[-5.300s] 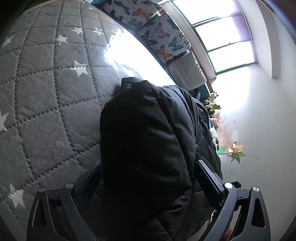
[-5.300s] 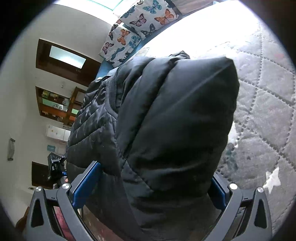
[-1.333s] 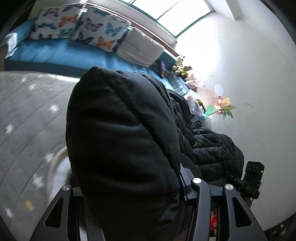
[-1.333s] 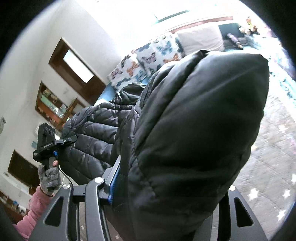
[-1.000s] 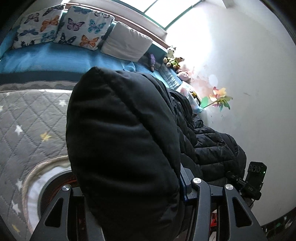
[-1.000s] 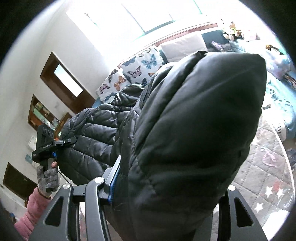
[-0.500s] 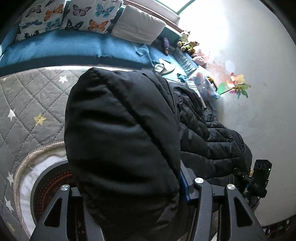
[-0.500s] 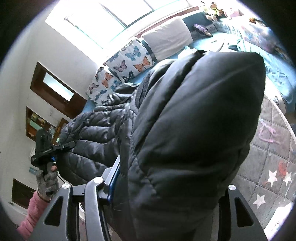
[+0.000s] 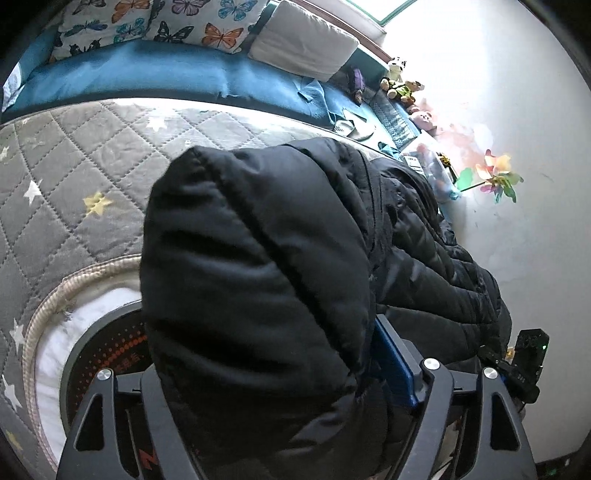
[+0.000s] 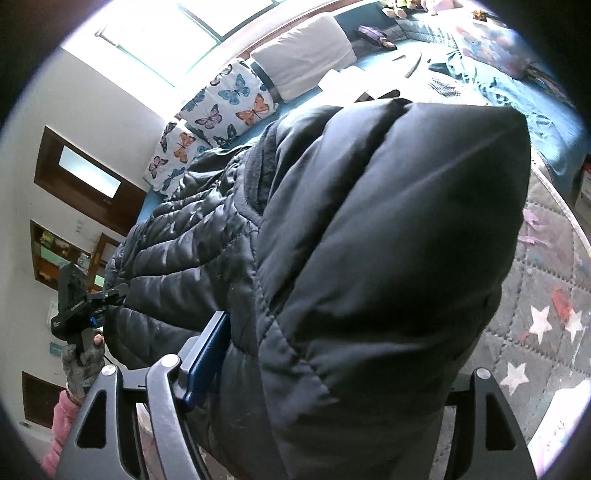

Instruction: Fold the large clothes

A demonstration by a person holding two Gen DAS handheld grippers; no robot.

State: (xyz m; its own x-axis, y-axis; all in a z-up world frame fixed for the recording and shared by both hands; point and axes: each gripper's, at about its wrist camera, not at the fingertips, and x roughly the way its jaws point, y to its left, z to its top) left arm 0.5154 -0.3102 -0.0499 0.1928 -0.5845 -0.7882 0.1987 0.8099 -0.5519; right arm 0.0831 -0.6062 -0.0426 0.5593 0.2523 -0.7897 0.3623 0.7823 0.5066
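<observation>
Both grippers are engaged with one black puffer jacket (image 9: 258,266), each at an opposite end of a thick padded fold held up between them above a grey star-quilted mat (image 9: 74,177).

Left gripper (image 9: 273,373): jaws opening, with the padded bulk lying between them. The blue pad of one finger (image 9: 393,363) shows at the jacket's side; the other finger is hidden behind fabric, so contact there cannot be confirmed.

Right gripper (image 10: 332,369): jaws likewise opening, jacket between them. One blue-padded finger (image 10: 207,354) stands at the quilted side of the garment; the opposite one is covered.

Position of garment: its quilted body spans the gap between the two grippers. A round patterned rug (image 9: 110,350) lies below the left end. A blue bench seat with butterfly cushions (image 9: 207,26) runs behind.

Assessment: the step in hand appears to be setting the folded jacket down and releasing it. To do it well, both ends should settle level on the mat before the jaws clear, then each gripper should draw straight back along its fingers. Padded fabric springs; uneven release would likely let the fold open.
</observation>
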